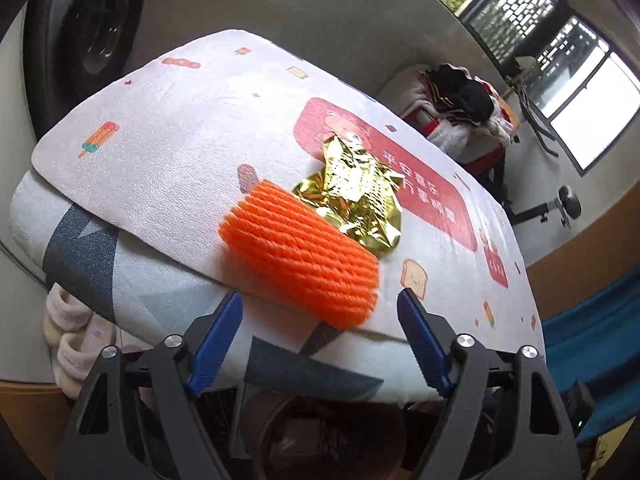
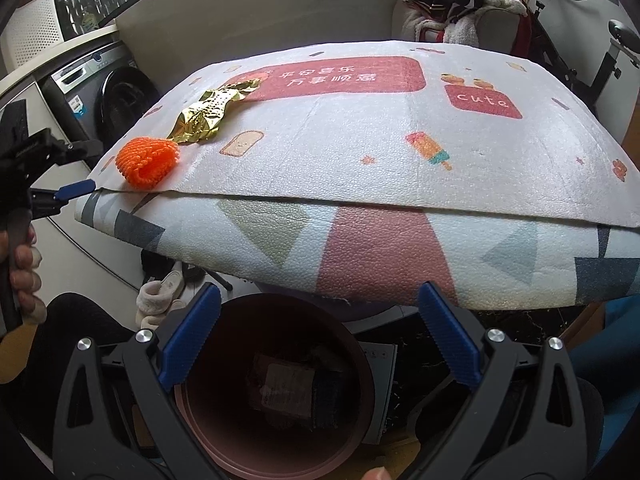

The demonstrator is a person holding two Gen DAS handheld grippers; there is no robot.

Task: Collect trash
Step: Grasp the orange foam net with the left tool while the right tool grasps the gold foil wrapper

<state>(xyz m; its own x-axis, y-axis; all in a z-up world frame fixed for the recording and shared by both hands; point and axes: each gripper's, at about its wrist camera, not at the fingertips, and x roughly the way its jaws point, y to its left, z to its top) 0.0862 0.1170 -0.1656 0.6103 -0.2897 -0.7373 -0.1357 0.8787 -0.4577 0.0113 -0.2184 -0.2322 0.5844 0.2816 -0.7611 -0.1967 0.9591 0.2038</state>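
- left gripper (image 1: 320, 300) jaws spread, empty; orange net (image 1: 300, 256) just ahead, long axis skewed across the gap
- right gripper (image 2: 320, 292) jaws spread, empty, over bin (image 2: 276, 392), farther away

Left gripper (image 1: 320, 308): jaws apart, nothing between them — pointing at the near mat edge.
Orange foam net (image 1: 300, 254): lying on the printed mat (image 1: 160, 140), just beyond the fingertips.
Gold wrapper (image 1: 356, 196): crumpled — touching the net's far side.

Foam net (image 1: 304, 252), gold wrapper (image 1: 356, 196) on mat (image 1: 160, 128)
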